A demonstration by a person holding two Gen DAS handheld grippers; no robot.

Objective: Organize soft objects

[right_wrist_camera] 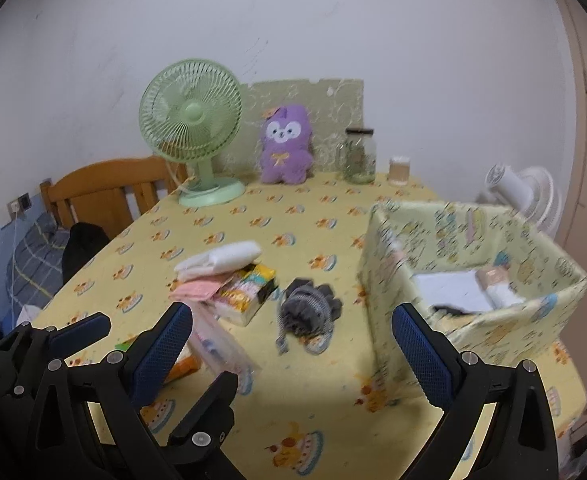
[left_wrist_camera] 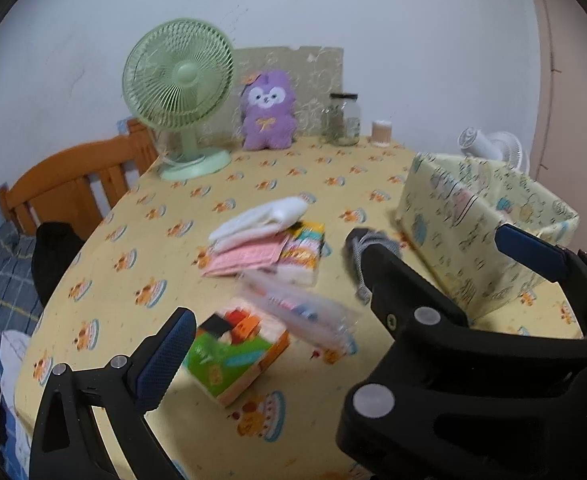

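**A:** Right wrist view takes in the tabletop [right_wrist_camera: 293,216] first, then the fabric bin [right_wrist_camera: 469,320] on its right side, already holding a few items.

**B:** And the loose things?

**A:** Left of the bin, a stack [right_wrist_camera: 221,276] of folded white and pink cloth on a tissue pack. Between stack and bin lies a grey mesh puff [right_wrist_camera: 307,312], apart from both. Nearest, a clear pouch [right_wrist_camera: 221,344].

**B:** How would the puff handle?

**A:** I'd judge it very light and squashy, so it will collapse under the pads; best pinched through its bunched middle, not by its dangling cord. The pouch looks slick.

**B:** The grippers?

**A:** The right hand-held gripper [right_wrist_camera: 293,356] is spread wide and empty, hovering short of the puff. The left hand-held gripper [left_wrist_camera: 333,280] is likewise released, holding nothing.

**B:** Any difference between views?

**A:** The right wrist looks down into the bin; the left wrist sees only its outer wall. The left shows a green and orange pack [left_wrist_camera: 235,356] whole, which the right mostly hides, but there the right gripper's finger covers half the puff.
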